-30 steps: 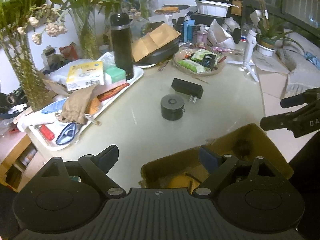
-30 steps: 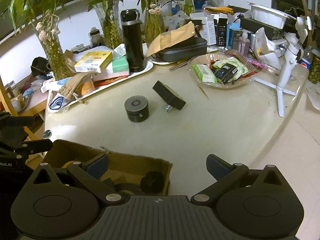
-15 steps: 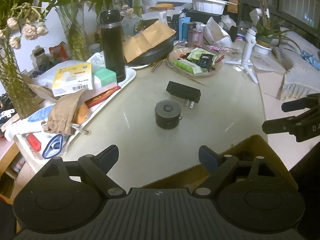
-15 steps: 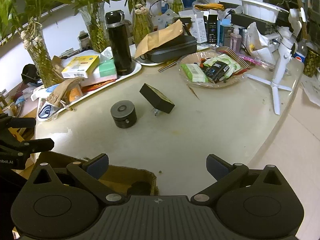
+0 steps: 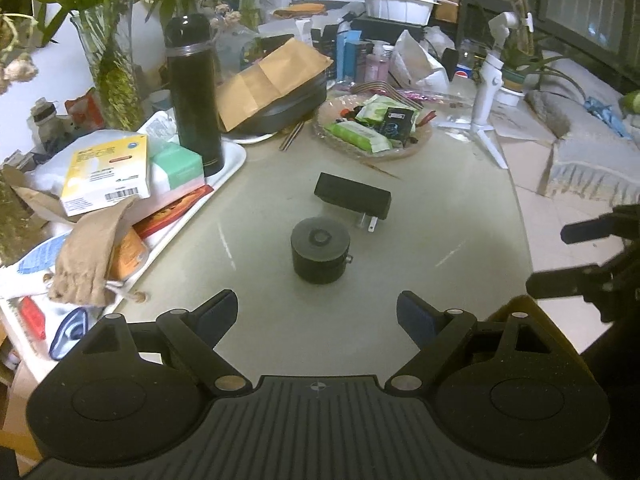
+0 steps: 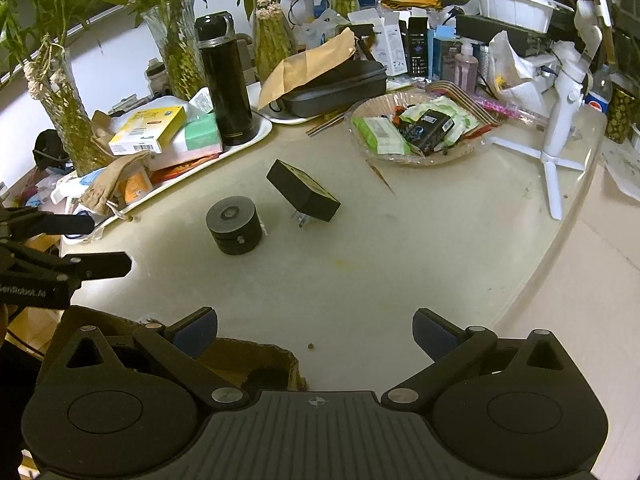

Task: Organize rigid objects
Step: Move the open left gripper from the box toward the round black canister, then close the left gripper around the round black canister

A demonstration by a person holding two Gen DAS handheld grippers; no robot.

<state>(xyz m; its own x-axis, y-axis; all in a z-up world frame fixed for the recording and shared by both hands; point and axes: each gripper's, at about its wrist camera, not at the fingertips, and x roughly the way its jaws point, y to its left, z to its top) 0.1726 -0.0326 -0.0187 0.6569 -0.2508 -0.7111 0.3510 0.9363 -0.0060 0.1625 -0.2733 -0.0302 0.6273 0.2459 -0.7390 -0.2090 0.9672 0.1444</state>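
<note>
The left gripper [image 5: 318,316] has its fingers spread wide with nothing between them, and the right gripper [image 6: 316,332] is equally wide and empty. Both hang low over the table [image 5: 440,208], short of the two loose things left on it.

The black cylinder [image 5: 321,250] stands upright almost dead ahead of the left fingers, centred on the gap between them and near. From the right fingers it lies ahead and off to the left [image 6: 235,230], farther out. So the left hand looks the nearer and better lined up for it. Being round, it offers no long axis to square up to; only a small knob low on its side breaks the shape.

The black plug adapter [image 5: 353,201] lies just beyond the cylinder, close beside it but apart, propped on its prongs. Its long axis runs across the left fingers' line, slanting away to the right. Seen from the right hand [image 6: 303,196] it lies ahead and slightly left.

The cardboard box [image 6: 256,360] sits directly under the right gripper's left finger, and probably takes the items.
</note>
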